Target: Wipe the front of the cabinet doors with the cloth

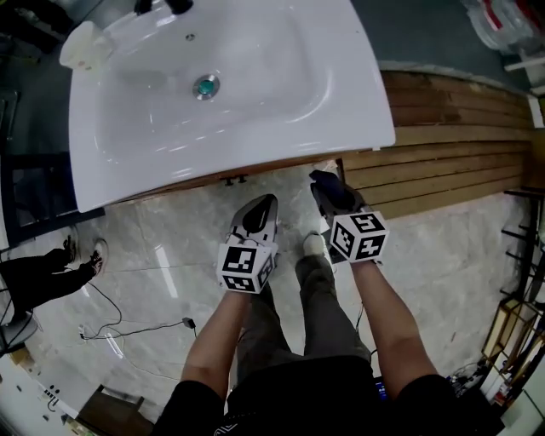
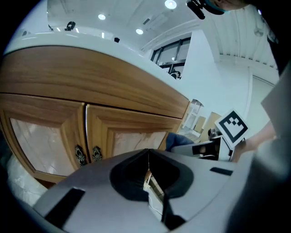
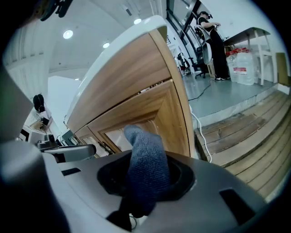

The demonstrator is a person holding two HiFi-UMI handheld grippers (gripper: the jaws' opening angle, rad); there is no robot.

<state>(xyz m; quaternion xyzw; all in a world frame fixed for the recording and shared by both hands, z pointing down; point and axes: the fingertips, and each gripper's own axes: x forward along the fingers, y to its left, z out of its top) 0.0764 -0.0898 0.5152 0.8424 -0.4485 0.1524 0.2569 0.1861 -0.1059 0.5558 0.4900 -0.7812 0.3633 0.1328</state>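
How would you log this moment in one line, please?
left gripper shut, empty; right gripper shut on cloth; cloth near doors, contact unclear

floor: pale glossy marble (image 1: 162, 255), centre | white basin (image 1: 153, 128), 11 o'clock | wooden planks (image 1: 460, 162), 2 o'clock | white ceiling, round lights (image 2: 170, 4) | dark-framed windows (image 2: 170, 52)

Soft, nubbly blue-grey knit for the cloth (image 3: 146, 166). Warm, grained wood with a low sheen on the cabinet doors (image 2: 119, 129) — dark, ornate metal for their handles (image 2: 81, 155). Glossy, smooth white across the sink (image 1: 170, 128); polished, veined stone look to the floor (image 1: 170, 255).
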